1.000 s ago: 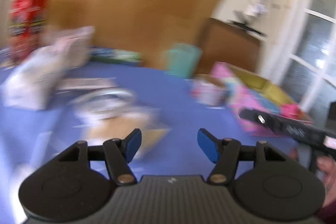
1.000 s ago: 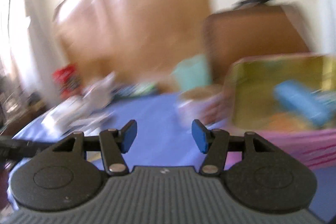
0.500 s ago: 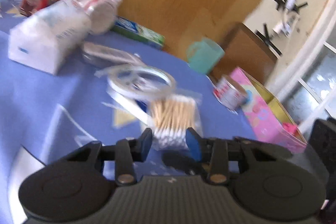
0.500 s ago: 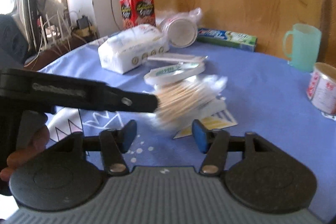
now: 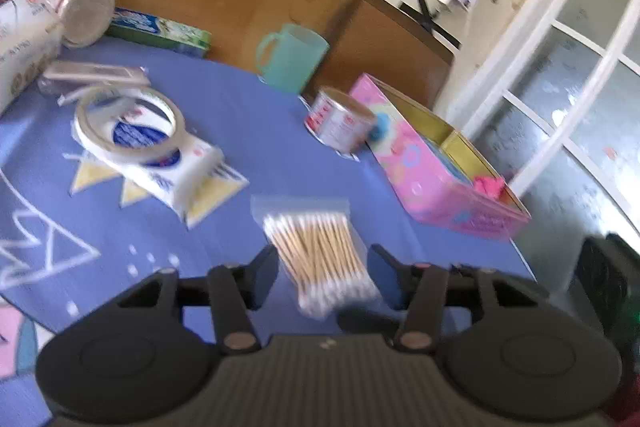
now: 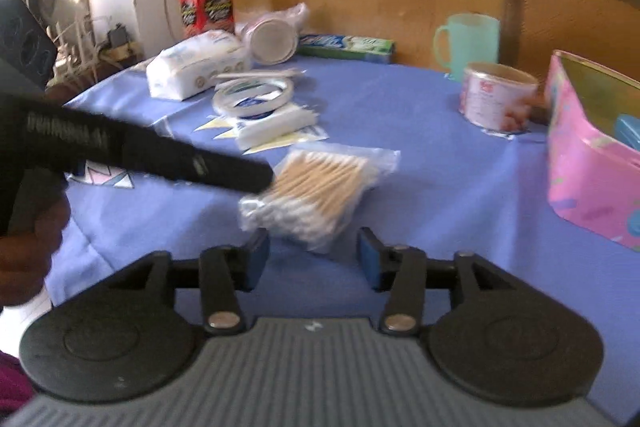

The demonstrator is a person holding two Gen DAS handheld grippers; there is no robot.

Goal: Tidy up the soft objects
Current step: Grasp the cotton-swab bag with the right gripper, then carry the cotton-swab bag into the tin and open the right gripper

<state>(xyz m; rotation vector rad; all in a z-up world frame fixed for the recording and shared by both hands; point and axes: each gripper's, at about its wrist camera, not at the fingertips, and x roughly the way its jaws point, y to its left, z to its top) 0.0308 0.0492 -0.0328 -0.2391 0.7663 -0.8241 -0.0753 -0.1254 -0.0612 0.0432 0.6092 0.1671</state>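
Between my left gripper's [image 5: 322, 269] fingers, now spread apart, the swabs [image 5: 320, 255] lie released; my right gripper [image 6: 314, 255], also open, waits; box [image 5: 436, 179] at two o'clock.

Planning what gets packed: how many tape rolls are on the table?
1. The tape roll lies on a white packet, left of the cotton swab bag. Others may be hidden.

A home – cloth-covered table [image 6: 420, 131], mug [image 6: 470, 45], wooden chair [image 6: 568, 15].
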